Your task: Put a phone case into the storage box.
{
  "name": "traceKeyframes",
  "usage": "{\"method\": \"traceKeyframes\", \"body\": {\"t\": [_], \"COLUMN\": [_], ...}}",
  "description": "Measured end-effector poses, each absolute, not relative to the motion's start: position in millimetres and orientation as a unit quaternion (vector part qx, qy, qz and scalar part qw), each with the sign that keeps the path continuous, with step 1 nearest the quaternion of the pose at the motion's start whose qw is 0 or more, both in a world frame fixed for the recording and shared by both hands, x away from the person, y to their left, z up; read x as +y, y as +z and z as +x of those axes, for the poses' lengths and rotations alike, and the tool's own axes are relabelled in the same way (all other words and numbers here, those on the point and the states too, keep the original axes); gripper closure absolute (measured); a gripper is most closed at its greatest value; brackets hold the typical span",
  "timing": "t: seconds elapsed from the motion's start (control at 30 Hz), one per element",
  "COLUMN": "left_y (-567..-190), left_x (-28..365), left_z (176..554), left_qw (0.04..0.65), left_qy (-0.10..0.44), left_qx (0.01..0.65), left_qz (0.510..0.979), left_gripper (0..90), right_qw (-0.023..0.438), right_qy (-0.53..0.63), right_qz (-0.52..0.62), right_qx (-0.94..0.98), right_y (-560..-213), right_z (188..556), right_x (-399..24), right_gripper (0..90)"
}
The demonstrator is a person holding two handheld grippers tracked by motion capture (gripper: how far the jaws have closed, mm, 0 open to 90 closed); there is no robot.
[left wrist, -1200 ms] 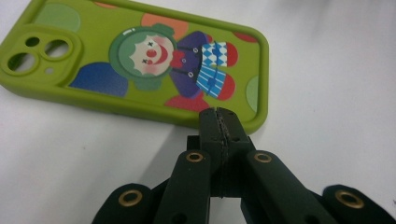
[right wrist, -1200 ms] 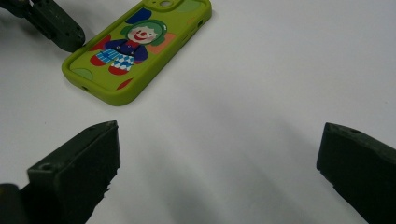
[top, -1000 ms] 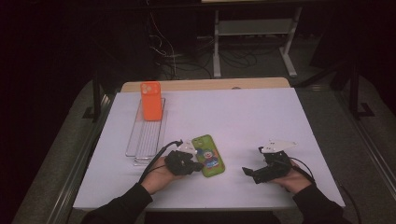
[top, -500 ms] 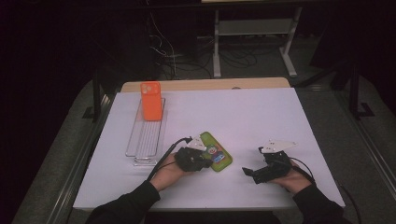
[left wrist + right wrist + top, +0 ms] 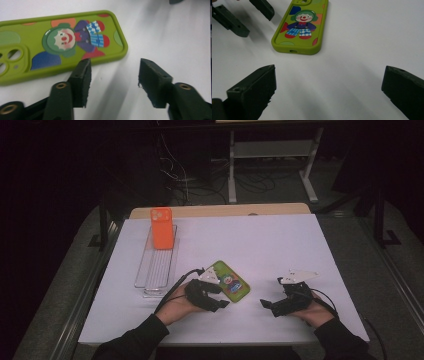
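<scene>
Standing in a clear rack (image 5: 156, 265) at the desk's (image 5: 280, 245) left, an orange case (image 5: 161, 228) waits; the left gripper (image 5: 113, 75), jaws just spread and empty, has released the green case (image 5: 229, 281) flat beside it, probably for regrasping. The right gripper (image 5: 328, 92) idles, spread wide.

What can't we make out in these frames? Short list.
- Green clown phone case: in the left gripper view its camera end is cut off by the left edge; in the right gripper view by the top edge.
- Clear tray: in the high view its far end is hidden behind the orange phone case standing on it.
- Room beyond the table: too dark in the high view.
</scene>
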State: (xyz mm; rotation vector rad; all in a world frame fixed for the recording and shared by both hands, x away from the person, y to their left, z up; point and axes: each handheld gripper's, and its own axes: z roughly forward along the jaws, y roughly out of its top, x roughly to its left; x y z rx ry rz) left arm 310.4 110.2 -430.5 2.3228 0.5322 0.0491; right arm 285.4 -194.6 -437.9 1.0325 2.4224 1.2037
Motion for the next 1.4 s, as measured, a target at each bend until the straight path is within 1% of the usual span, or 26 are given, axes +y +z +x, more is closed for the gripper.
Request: {"method": "traceKeyframes", "body": {"t": [0.03,0.07,0.1,0.13,0.2,0.23,0.27,0.4,0.47,0.53,0.7,0.87,1.03,1.07,1.4], "left_y": [-431,-430,-430,-429,-429,-428,-429,-428,-428,-428,-423,-420,-420,-419,-418], "left_x": [111,115,115,120,123,125,126,131,134,136,146,151,154,154,156], "left_z": [309,309,307,307,306,306,305,302,299,298,296,295,296,296,296], "left_qw": [0.376,0.37,0.379,0.374,0.386,0.382,0.387,0.391,0.394,0.389,0.403,0.399,0.407,0.408,0.405], "left_qy": [0.015,0.018,0.018,0.024,0.02,0.021,0.014,-0.005,-0.012,-0.015,0.007,0.022,0.022,0.018,0.042], "left_qx": [0.216,0.206,0.216,0.208,0.213,0.213,0.226,0.24,0.239,0.24,0.238,0.238,0.241,0.24,0.231], "left_qz": [0.901,0.906,0.9,0.904,0.898,0.899,0.894,0.888,0.887,0.889,0.884,0.885,0.881,0.881,0.884], "left_gripper": [39.9,37.2,34.2,32.3,29.8,26.1,20.1,9.5,7.3,0.4,0.0,0.0,0.0,0.0,0.0], "right_qw": [0.123,0.122,0.123,0.122,0.123,0.123,0.123,0.123,0.123,0.124,0.122,0.115,0.098,0.101,0.089], "right_qy": [0.412,0.413,0.413,0.413,0.413,0.413,0.413,0.413,0.413,0.412,0.413,0.411,0.391,0.389,0.381], "right_qz": [0.354,0.355,0.355,0.356,0.356,0.356,0.356,0.356,0.357,0.357,0.364,0.373,0.37,0.365,0.369], "right_qx": [0.83,0.83,0.83,0.829,0.829,0.829,0.829,0.83,0.829,0.829,0.826,0.824,0.837,0.84,0.843], "right_y": [-438,-438,-438,-438,-437,-437,-437,-437,-437,-437,-435,-428,-419,-418,-404], "right_z": [285,285,285,285,285,285,285,285,285,285,284,286,288,290,306], "right_x": [-195,-194,-194,-194,-195,-195,-195,-195,-195,-196,-195,-187,-171,-170,-135], "right_gripper": [0.0,0.0,0.0,0.0,0.0,0.0,0.0,0.0,0.0,0.0,0.0,0.0,0.0,0.0,0.0]}}
